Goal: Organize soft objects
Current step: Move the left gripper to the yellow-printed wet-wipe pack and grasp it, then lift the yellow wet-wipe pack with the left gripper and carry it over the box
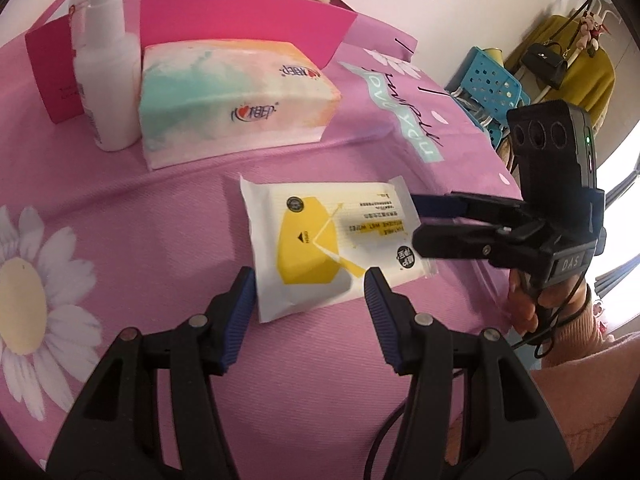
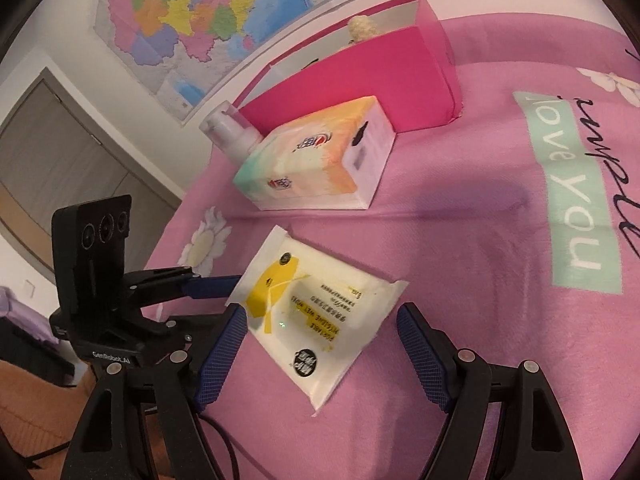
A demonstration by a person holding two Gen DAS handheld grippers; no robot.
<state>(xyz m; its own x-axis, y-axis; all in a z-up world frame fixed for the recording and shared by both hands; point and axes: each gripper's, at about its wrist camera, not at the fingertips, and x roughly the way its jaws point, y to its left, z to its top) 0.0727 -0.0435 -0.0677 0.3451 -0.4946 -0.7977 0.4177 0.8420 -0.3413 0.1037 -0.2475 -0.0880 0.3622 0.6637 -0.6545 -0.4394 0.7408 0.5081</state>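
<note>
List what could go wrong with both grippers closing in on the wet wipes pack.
1. The left gripper and right gripper straddle the same wet wipes pack from adjacent sides; their fingers could collide.
2. The pack lies flat on the soft pink bedspread, so closing pads may pinch cloth or slide off the slick wrapper.
3. Lifting by one sealed edge could let the pack sag and slip.

Both views are bright, with soft daylight. In the left wrist view a window (image 1: 624, 208) at the right edge is burnt out to white. Shadows on the pink bedsheet (image 1: 168, 216) are weak and soft-edged. The fisheye lens bends straight lines strongly near the edges, and the corners are black. The print on the wet wipes pack (image 2: 316, 316) is slightly blurred.
</note>
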